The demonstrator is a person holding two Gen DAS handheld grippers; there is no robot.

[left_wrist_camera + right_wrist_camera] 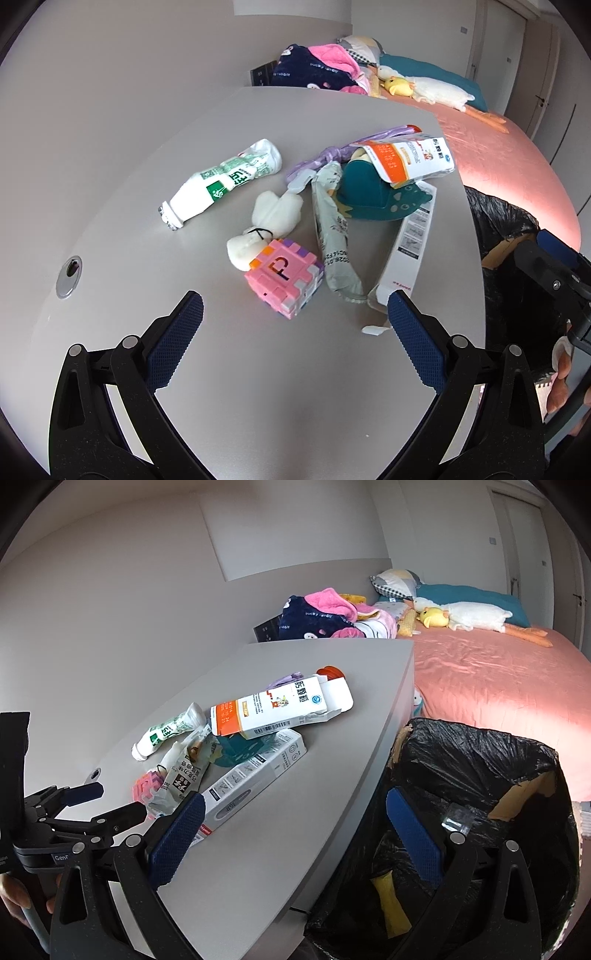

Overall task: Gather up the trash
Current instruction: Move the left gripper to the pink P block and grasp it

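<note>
Right, both grippers are empty w/ fingers spread wide apart. My left gripper (pixel 295 325) hangs low over the grey table (pixel 258 387), just short of the pink foam cube (pixel 284 282), which I'll use as the reference. A white plush toy (pixel 264 229) touches the cube's far side. Beyond and left of the cube lies a white bottle w/ green label (pixel 221 184), on its side, well apart from it. Just right of the cube is a grey-green wrapper (pixel 334 236), lying lengthwise, and right of that a long white box (pixel 408 247) whose near end sits by my left gripper's right finger. Farther back from the cube is a teal item (pixel 369 195) w/ an orange-and-white carton (pixel 410 158) resting on top, plus a purple plastic thing (pixel 340 151) behind; can't tell what that one is. My right gripper (pixel 295 830) straddles the table's edge: its left finger over the long white box end, its right finger over the black trash bag (pixel 480 760) that stands open beside the table, opposite side from the cube. Inside the bag I see something yellow (pixel 391 904) and a clear scrap (pixel 458 818). Pink bed (pixel 498 686) lies beyond the bag.
</note>
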